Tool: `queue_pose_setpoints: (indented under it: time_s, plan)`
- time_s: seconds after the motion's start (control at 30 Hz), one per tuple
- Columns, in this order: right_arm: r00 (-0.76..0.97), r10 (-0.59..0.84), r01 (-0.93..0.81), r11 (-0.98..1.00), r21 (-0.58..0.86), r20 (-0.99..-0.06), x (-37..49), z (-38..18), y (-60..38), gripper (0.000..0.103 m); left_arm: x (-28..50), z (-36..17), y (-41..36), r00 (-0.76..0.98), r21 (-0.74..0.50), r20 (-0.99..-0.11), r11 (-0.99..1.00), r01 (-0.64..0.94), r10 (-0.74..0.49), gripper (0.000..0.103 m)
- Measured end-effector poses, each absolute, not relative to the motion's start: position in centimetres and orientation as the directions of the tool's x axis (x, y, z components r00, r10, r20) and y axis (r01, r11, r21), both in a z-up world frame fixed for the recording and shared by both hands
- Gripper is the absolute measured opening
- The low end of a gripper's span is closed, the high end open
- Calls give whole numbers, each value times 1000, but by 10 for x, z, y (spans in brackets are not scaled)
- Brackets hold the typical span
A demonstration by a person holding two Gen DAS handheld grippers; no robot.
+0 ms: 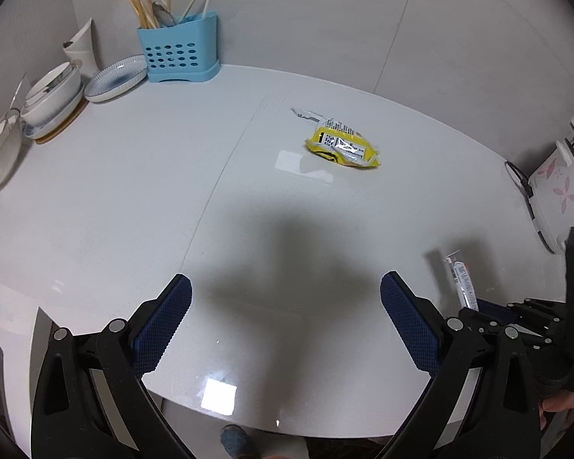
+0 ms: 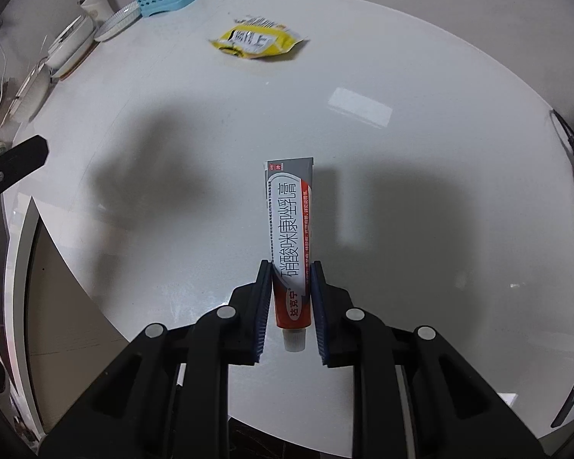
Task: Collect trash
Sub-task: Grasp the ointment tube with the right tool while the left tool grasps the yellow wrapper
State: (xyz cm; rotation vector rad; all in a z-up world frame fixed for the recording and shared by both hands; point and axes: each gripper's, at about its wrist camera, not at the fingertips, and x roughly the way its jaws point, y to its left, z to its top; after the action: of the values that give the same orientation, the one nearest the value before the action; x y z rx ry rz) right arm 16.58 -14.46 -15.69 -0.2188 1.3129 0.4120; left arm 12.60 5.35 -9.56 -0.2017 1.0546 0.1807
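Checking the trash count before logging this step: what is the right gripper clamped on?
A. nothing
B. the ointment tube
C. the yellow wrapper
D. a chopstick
B: in the right wrist view the right gripper's pads press both sides of the tube, while the yellow wrapper lies apart, farther back on the table.

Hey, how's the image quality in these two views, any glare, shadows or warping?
Left wrist: fisheye bends the table edge; bright glare patch near the front; a dark shadow mid-table. Right wrist: sharp print on the tube; two broad shadows flank it; the yellow wrapper looks slightly soft.
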Motion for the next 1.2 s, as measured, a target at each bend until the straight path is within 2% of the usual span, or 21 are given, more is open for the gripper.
queue_pose_setpoints:
  time_s: [0.17, 0.6, 0.9, 1.2]
  plan:
    - [261, 162, -390, 919, 49, -952, 188, -136, -176, 19, 169, -96, 36, 470, -78, -881, 961, -265, 58, 97]
    - [324, 185, -388, 920, 48, -928, 238, -118, -229, 19, 281, -111, 27, 373, -158, -924, 807, -569, 83, 97]
    - [324, 196, -384, 921, 61, -925, 261, -124, -253, 19, 341, -148, 28, 253, -86, -954, 666, -741, 158, 97]
    - [313, 216, -394, 916, 80, -925, 268, -126, -251, 19, 369, -183, 35, 157, -21, -971, 586, -810, 182, 97]
